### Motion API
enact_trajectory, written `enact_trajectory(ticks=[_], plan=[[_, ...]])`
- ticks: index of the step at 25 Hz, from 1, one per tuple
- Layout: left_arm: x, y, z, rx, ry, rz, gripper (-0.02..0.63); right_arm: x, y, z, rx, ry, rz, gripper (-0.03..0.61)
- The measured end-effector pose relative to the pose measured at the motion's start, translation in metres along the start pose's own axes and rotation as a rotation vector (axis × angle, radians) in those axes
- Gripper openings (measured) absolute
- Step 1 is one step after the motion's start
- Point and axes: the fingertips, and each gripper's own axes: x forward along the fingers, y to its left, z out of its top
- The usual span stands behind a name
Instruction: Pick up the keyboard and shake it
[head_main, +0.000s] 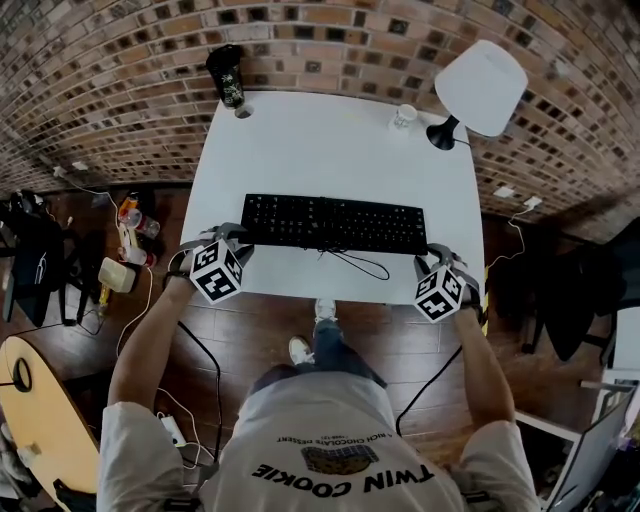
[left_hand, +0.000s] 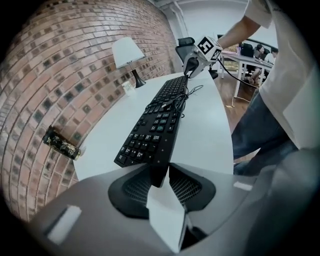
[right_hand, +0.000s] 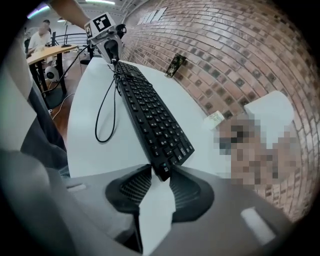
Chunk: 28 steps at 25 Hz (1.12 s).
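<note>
Black full-size keyboard (head_main: 335, 223) lies flat on the white table (head_main: 330, 140), lengthways, nearer the front edge than the back edge and roughly centred between the side edges. Left hand-held gripper (head_main: 232, 237) is at the keyboard's left end, right hand-held gripper (head_main: 437, 254) at its right end, both angled down.

Left gripper view: the keyboard's end corner (left_hand: 155, 130) sits between the jaws of the left hand-held gripper (left_hand: 160, 172). The jaws are partly closed and the pads (left_hand: 137, 187) pinch it. One pad clearly touches; the other probably does too, but a thin pale sliver there makes it hard to call.

Right gripper view: the right hand-held gripper (right_hand: 161, 172) has its jaws closed onto the keyboard's other end corner (right_hand: 152, 120), with pads against both faces.

Keyboard: matte black plastic, low rectangular slab, rows of square keys with pale legends. A thin black cable (head_main: 360, 263) loops off its front side toward the table's front edge.

Gripper bodies are smooth grey plastic. The pads are black and rounded with a fine ribbed mesh texture, and each gripper carries a black-and-white marker cube.

Table top is smooth, matte white and rectangular. Back left corner: a dark patterned can (head_main: 227, 75). Back right: a small clear glass (head_main: 404, 116) and a lamp (head_main: 480, 88) with a white shade and black base.

Behind is a rough brick wall (head_main: 100, 80); below is a glossy dark wood floor (head_main: 250, 330).
</note>
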Motion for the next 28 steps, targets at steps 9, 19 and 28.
enact_trajectory(ticks=[9,19,28], plan=[[-0.005,0.000,0.001,-0.213,0.008,-0.070,0.115,-0.013,0.003,0.014,0.284,-0.025,0.089,0.115],[-0.036,-0.026,0.039,-0.448,-0.148,0.025,0.057,-0.064,0.032,0.069,0.465,-0.257,0.186,0.115],[-0.059,-0.102,0.132,-0.554,-0.263,0.045,0.041,-0.114,0.082,0.057,0.567,-0.406,0.350,0.115]])
